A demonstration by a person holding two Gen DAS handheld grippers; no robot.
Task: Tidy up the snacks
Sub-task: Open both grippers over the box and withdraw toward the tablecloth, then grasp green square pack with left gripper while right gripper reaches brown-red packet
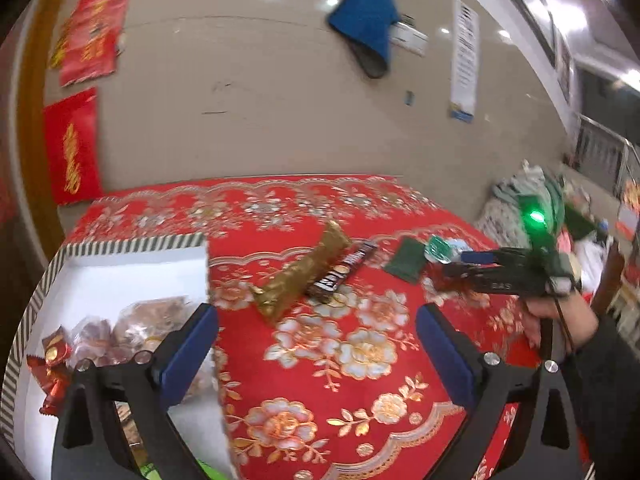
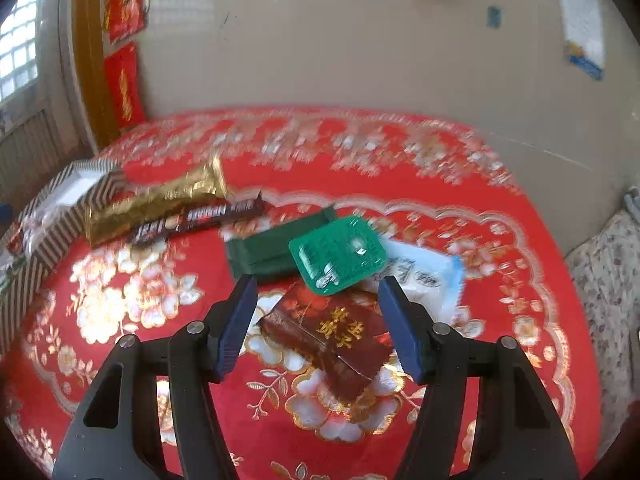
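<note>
Between right gripper (image 2: 318, 316) fingers, spread wide: brown packet (image 2: 328, 340), ungripped; left gripper (image 1: 316, 344) wide, empty, straddling box (image 1: 132, 242) edge.

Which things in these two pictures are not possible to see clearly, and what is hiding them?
- Box contents, left wrist view: the left claw finger and the picture edge cover part of the clear-wrapped snacks.
- White packet, right wrist view: the green cup and a right claw finger overlap it; its print is blurred.
- Dark bar label: motion blur.
- Right claw tips, left wrist view: blurred, so their opening is unclear there.
</note>
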